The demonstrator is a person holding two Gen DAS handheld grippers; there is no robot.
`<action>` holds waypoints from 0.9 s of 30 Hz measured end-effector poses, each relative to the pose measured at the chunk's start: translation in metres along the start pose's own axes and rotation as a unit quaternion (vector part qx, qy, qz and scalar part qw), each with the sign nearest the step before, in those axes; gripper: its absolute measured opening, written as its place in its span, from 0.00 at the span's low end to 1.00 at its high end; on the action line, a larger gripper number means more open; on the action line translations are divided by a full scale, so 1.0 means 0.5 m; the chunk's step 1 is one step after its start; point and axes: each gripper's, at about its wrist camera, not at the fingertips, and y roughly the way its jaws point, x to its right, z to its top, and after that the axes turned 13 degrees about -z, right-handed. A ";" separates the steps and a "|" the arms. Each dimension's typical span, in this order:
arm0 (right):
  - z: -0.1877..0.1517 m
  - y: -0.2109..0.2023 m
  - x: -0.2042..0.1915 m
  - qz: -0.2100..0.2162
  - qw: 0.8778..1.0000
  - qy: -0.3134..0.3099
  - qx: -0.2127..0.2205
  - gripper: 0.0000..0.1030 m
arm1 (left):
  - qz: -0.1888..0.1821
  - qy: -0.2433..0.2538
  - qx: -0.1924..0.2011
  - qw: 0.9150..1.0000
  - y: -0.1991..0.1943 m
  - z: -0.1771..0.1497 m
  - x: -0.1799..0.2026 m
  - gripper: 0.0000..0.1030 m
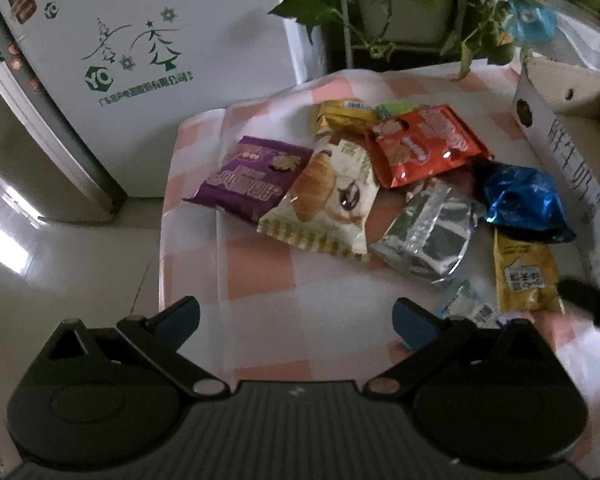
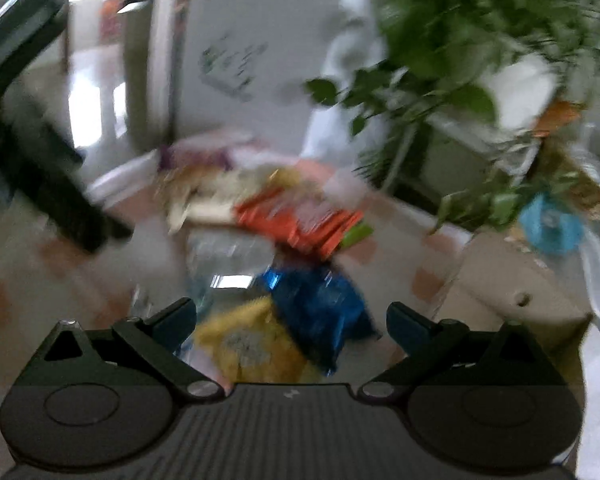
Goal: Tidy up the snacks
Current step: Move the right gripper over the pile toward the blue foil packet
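Several snack packets lie in a loose pile on a pink-and-white checked cloth (image 1: 260, 276): a purple packet (image 1: 248, 178), a cream croissant packet (image 1: 328, 200), an orange-red packet (image 1: 424, 144), a silver packet (image 1: 432, 232), a blue foil packet (image 1: 524, 200) and a yellow packet (image 1: 526, 276). My left gripper (image 1: 296, 320) is open and empty, over the cloth in front of the pile. My right gripper (image 2: 292, 326) is open and empty, just above the yellow packet (image 2: 244, 344) and blue packet (image 2: 320, 308); that view is blurred. The right gripper's dark tip shows at the left wrist view's right edge (image 1: 592, 300).
A cardboard box (image 1: 560, 120) stands at the right of the cloth, also in the right wrist view (image 2: 512, 296). A white fridge (image 1: 140, 60) stands behind the table at left. A leafy potted plant (image 1: 380, 4) hangs over the back. A blue object (image 1: 530, 20) sits behind the box.
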 end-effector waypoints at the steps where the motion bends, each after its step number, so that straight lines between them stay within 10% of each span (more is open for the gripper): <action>1: 0.012 -0.001 -0.001 -0.017 1.000 0.017 -0.007 1.00 | 0.001 0.002 0.004 1.000 -0.004 0.002 0.001 0.99; 7: 0.052 0.018 0.008 -0.051 0.987 0.126 -0.081 1.00 | 0.016 -0.008 0.000 1.000 0.000 0.007 -0.006 0.99; 27: 0.102 0.068 -0.003 -0.104 0.962 0.192 -0.162 1.00 | 0.034 -0.062 -0.007 0.997 -0.003 0.025 -0.017 0.99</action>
